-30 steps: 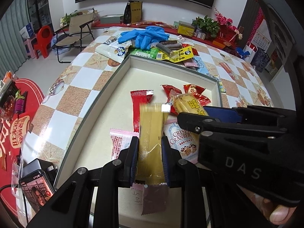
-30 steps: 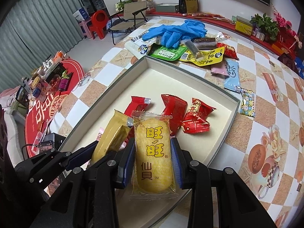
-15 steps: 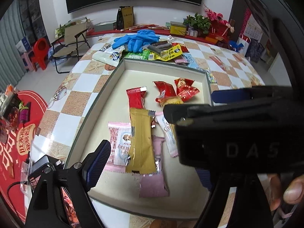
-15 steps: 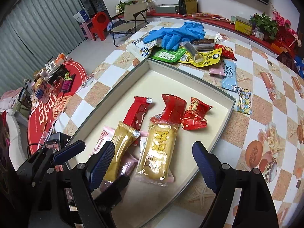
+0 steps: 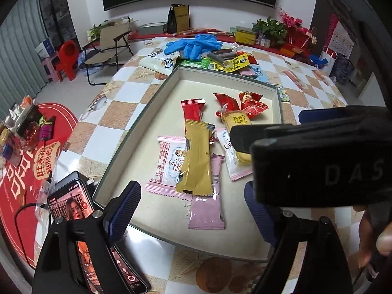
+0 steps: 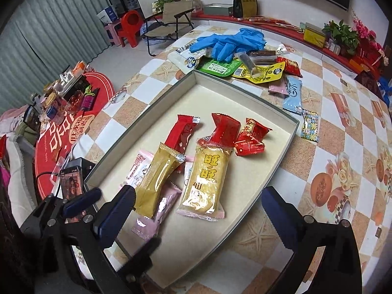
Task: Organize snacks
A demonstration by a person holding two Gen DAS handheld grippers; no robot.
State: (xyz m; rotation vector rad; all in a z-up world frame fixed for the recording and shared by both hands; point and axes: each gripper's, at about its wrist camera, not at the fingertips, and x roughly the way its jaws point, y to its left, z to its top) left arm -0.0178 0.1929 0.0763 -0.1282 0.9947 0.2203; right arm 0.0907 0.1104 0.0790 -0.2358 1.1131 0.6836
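A shallow cream box with a grey rim lies on the checkered table. In it, a gold snack bar rests across pink packets. A yellow rice-cracker packet lies beside it, below three red snacks. My left gripper hovers open above the gold bar, touching nothing. My right gripper hangs over the yellow packet, its jaws opening with nothing pressed between them. Its black housing hides the box's right side in the left wrist view.
Beyond the box's far end, loose snack packets are heaped under blue gloves. More packets lie right of the box. A lit phone sits at the box's near left corner. A red mat with jars is at left.
Both grippers opened and let go: the gold bar and the yellow packet dropped from their jaws and now lie in the box. Both grippers drew back a little.
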